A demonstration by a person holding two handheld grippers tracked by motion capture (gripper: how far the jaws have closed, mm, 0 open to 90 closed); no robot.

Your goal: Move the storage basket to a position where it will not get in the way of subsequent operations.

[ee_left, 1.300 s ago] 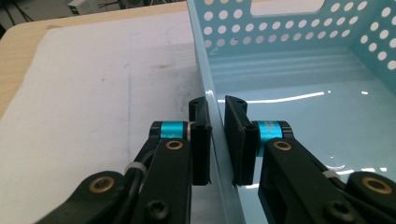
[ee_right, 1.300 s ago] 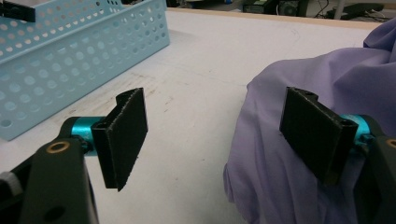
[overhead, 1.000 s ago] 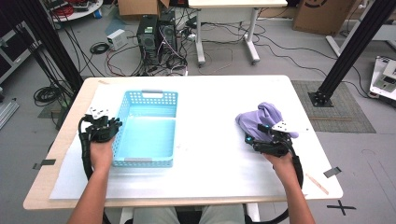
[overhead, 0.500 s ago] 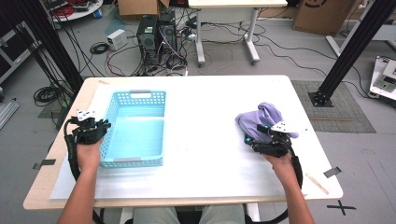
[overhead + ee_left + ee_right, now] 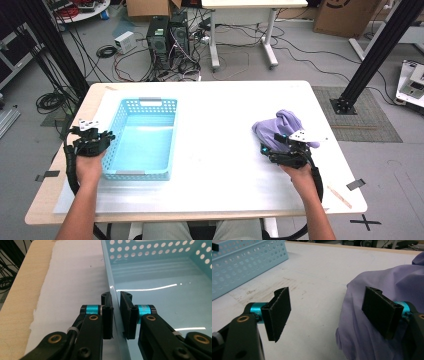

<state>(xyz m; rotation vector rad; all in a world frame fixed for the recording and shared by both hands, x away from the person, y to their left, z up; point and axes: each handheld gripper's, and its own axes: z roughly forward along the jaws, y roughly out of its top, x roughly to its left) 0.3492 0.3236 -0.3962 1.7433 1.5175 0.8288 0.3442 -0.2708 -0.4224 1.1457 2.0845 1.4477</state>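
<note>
A light blue perforated basket [image 5: 145, 102] stands on the left half of the table, with nothing in it. My left gripper [image 5: 102, 137] is shut on the basket's left wall near the front corner. In the left gripper view the thin wall [image 5: 110, 282] runs between the two pads of the left gripper [image 5: 116, 312], which have just closed a little tighter on it. A crumpled purple cloth [image 5: 282, 122] lies at the right. My right gripper [image 5: 270, 145] stands open at the cloth's near-left edge. One jaw is over the cloth [image 5: 387, 280] and the other over bare table.
A white sheet [image 5: 220, 165] covers most of the wooden table. A wooden stick [image 5: 340, 196] and a strip of tape [image 5: 355, 184] lie at the front right corner. Computer towers [image 5: 167, 37] and cables are on the floor behind the table.
The basket has slid to the left with my left gripper on its wall. My right gripper and the purple cloth have stayed where they were.
</note>
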